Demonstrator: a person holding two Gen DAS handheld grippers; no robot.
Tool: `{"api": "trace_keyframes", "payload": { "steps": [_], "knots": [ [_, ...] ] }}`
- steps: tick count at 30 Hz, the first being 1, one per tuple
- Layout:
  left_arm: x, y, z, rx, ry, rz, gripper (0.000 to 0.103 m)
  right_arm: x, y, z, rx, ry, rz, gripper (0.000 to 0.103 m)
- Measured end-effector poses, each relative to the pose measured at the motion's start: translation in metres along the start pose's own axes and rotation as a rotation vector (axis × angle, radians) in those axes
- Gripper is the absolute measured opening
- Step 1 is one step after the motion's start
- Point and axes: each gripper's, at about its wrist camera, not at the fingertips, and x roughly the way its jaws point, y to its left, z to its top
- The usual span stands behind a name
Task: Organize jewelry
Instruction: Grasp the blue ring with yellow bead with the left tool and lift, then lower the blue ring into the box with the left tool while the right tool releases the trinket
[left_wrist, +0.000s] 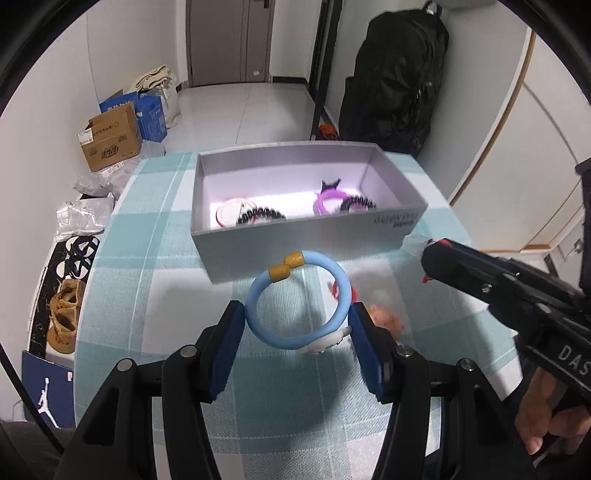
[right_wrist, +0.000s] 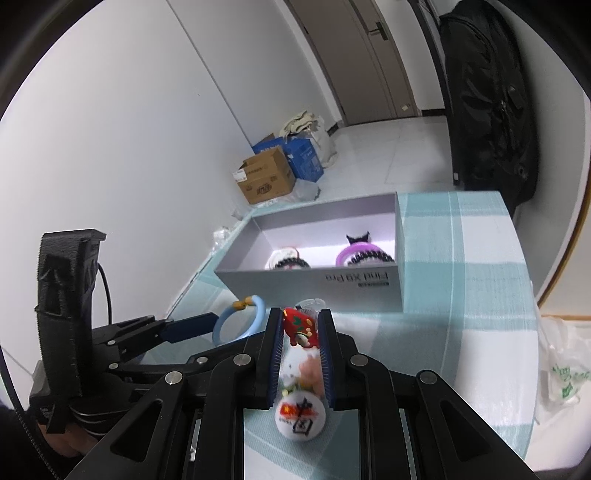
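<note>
A light blue bracelet (left_wrist: 295, 302) with two yellow end caps sits between the fingers of my left gripper (left_wrist: 297, 317), which touch its sides above the checked tablecloth; it also shows in the right wrist view (right_wrist: 242, 321). My right gripper (right_wrist: 301, 325) is shut on a clear bracelet (right_wrist: 301, 328) with red, white and pink charms. The grey open box (left_wrist: 306, 236) stands just behind, holding a purple bracelet (left_wrist: 328, 197), a pink-white bracelet (left_wrist: 231, 212) and two black beaded ones.
The table (left_wrist: 147, 295) has a teal checked cloth and its left edge drops to the floor with shoes (left_wrist: 64, 321) and cardboard boxes (left_wrist: 110, 138). A black bag (left_wrist: 399, 74) hangs behind the box. A plastic bag (right_wrist: 565, 369) lies off the table's right edge.
</note>
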Motion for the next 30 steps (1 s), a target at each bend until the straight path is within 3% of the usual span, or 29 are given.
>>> {"api": "trace_keyframes", "payload": {
  "steps": [5, 16, 30],
  "knots": [
    [-0.008, 0.01, 0.014, -0.031, -0.052, -0.078, 0.053, 0.004, 0.0, 0.014, -0.001, -0.016, 0.016, 0.018],
    [-0.002, 0.023, 0.053, -0.063, -0.122, -0.131, 0.053, 0.009, -0.012, 0.049, -0.001, -0.044, 0.034, 0.018],
    [0.018, 0.03, 0.071, -0.101, -0.085, -0.177, 0.053, 0.035, -0.014, 0.085, -0.1, -0.019, 0.043, 0.018]
  ]
}}
